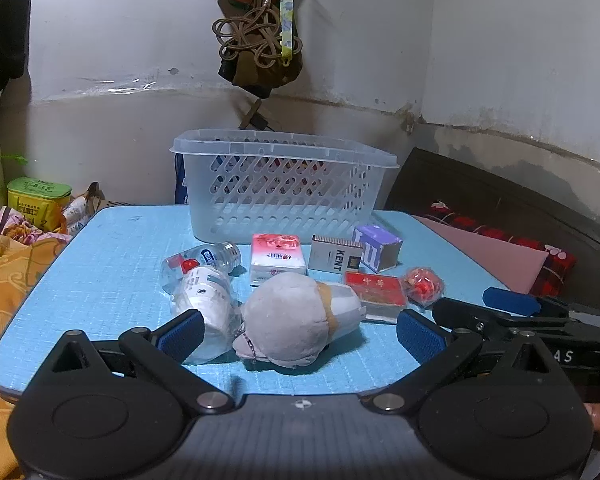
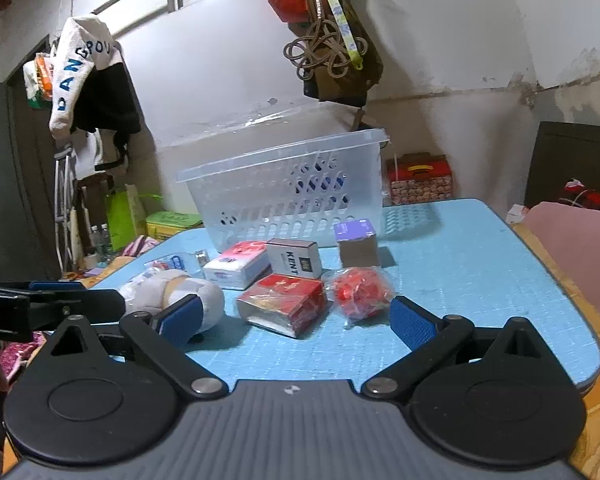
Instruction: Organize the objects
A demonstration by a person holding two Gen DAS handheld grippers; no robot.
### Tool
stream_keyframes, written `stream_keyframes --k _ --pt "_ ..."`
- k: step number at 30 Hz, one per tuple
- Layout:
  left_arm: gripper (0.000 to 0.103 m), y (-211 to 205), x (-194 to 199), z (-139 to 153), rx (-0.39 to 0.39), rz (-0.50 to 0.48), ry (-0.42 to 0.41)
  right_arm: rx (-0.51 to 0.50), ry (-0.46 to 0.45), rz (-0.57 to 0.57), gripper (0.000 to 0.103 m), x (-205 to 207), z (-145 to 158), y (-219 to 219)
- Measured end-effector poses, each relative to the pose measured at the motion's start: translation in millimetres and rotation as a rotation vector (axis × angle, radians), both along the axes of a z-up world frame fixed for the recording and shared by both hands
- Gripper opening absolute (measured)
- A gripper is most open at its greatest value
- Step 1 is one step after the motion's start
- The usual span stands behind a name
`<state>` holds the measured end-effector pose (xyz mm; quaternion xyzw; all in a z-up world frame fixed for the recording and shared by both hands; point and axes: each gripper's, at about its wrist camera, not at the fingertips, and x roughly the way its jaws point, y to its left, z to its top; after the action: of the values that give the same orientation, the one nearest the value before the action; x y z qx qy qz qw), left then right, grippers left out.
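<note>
Eight loose items lie clustered on the light-blue gridded tabletop [image 1: 100,264], all in front of the translucent perforated plastic basket [image 1: 284,188] that stands at the table's twelve o'clock edge, probably the intended container. From nine to three o'clock across the cluster sit a clear plastic water bottle [image 1: 204,260] lying on its side, a white wrapped roll [image 1: 208,300], a pink-and-white tissue packet [image 1: 276,258], a white KENT cigarette box [image 1: 334,258], a purple-and-white carton [image 1: 378,248], a red flat box [image 1: 376,290] and a red sweet in crinkly clear wrap [image 1: 422,284]. Nearest, at six o'clock, rests a grey-and-white plush toy with a small chain [image 1: 296,316].

The left gripper [image 1: 300,334] has its blue pads spread wide on either side of the plush toy, not touching it, so that the soft body fits between them; it looks lined up as the first pick. The right gripper [image 2: 296,322] is likewise spread wide and holds nothing, hovering low just short of the red flat box and the wrapped sweet, which lie at its twelve to one o'clock. Nothing visible lies inside the basket yet, though its wall hides the floor.
</note>
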<state>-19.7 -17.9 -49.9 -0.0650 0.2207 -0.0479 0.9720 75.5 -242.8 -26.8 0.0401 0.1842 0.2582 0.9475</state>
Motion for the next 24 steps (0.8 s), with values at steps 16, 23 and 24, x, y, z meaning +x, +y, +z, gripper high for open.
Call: stream_keyframes --k 16,23,24 --pt "0.103 -0.2 -0.6 -0.5 -0.006 0.004 -0.006 0.022 -0.01 0.006 0.102 -2.7 2.9 -0.6" --pt "0.103 -0.5 -0.3 -0.9 -0.006 0.007 -0.004 0.027 -0.017 -0.006 0.103 -2.1 3.7 -2.0" --pt "0.103 -0.4 -0.1 -0.9 -0.006 0.007 -0.004 0.027 -0.017 -0.009 0.103 -2.1 3.7 -2.1"
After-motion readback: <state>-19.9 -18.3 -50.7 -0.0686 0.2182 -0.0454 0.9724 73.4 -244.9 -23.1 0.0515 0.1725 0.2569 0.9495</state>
